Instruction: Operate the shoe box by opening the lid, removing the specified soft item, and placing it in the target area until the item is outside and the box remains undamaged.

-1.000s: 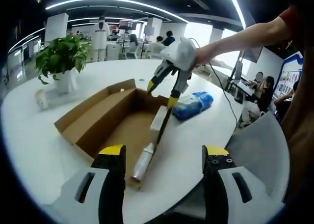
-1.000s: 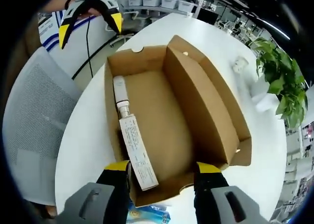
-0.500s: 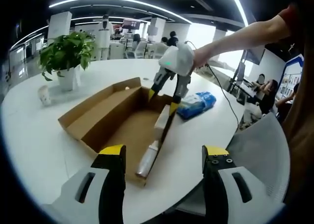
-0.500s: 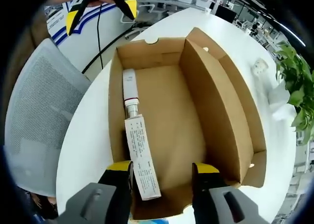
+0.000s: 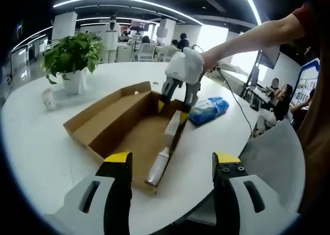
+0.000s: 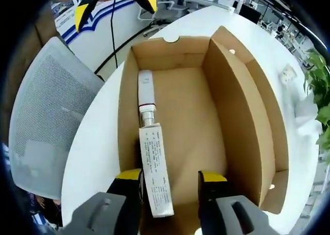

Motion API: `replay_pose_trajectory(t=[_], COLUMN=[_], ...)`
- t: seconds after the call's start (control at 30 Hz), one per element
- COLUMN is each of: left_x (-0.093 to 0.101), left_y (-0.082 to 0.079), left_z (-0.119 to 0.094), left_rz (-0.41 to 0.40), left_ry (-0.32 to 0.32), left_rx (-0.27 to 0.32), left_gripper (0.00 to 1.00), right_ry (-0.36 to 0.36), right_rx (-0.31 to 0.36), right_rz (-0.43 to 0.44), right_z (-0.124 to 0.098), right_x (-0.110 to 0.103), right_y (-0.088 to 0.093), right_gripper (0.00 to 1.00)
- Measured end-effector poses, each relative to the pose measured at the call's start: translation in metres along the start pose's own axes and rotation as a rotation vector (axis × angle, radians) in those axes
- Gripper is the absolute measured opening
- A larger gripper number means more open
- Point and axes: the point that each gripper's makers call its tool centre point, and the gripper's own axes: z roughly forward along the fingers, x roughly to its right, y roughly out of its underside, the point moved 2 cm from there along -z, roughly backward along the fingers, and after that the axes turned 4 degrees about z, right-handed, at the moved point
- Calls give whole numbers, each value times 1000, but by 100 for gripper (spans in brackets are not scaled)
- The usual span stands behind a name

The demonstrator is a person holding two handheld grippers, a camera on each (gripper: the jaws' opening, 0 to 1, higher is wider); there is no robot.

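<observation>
I'm lowering my open, empty right gripper (image 6: pixel 167 175) over the tube (image 6: pixel 152 163) lying along the shoe box (image 6: pixel 242 101) wall; left gripper (image 5: pixel 170 160) open, idle; off-centre jaws risk tearing cardboard.

One open brown cardboard shoe box (image 5: pixel 126 122) is counted on one round white counter (image 5: pixel 31 142). Two items are noted inside: one white cylindrical tube (image 6: pixel 146 98) and one white printed carton (image 6: pixel 157 179). One blue soft packet (image 5: pixel 208 110), one potted green plant (image 5: pixel 72 57) and one small white cup (image 5: pixel 49 99) are recorded.
</observation>
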Motion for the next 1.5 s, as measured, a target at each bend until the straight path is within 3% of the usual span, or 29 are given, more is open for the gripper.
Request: replay_pose_trajectory(t=[0.43, 0.87, 1.5], left_x=[-3, -5, -1], left_y=[3, 5, -8], left_z=[-3, -8, -8], left_rz=[-10, -16, 9], left_ry=[-10, -22, -19], left_rx=[-2, 2, 20], left_gripper=[62, 62, 62], right_ry=[-43, -16, 63], right_rx=[-55, -58, -5], right_rz=[-9, -25, 17], right_z=[22, 17, -22], right_x=[-8, -7, 3], right_y=[2, 3, -6], right_gripper=[17, 16, 16])
